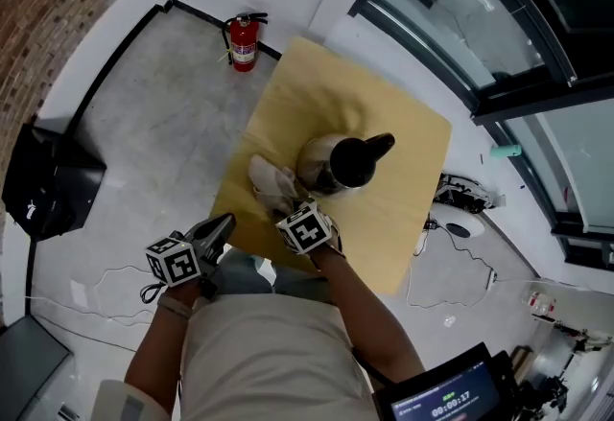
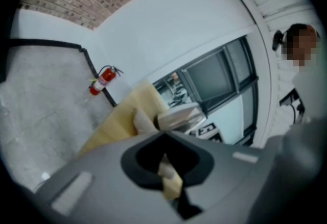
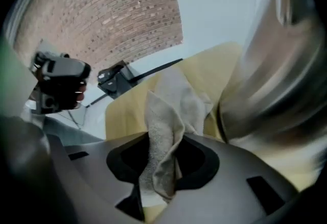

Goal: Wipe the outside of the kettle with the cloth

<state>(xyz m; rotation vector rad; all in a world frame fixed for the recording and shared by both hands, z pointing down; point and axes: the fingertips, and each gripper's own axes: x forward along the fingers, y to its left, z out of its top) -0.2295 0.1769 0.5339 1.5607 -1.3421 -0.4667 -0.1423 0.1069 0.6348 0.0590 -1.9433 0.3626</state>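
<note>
Head cam looks steeply down on table (image 1: 403, 218); both gripper cams sit low, close, sharing kettle (image 1: 336, 163).

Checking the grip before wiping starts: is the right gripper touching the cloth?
Touching. The right gripper view shows the cloth pinched between the jaws of the right gripper, with its folds rising out beside the kettle.

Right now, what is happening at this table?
A person holds tongs in each hand. The right tongs pinch a beige cloth that lies beside the steel kettle on the wooden table. The left tongs hold nothing, near the table's edge. The wiping seems not yet started.
</note>
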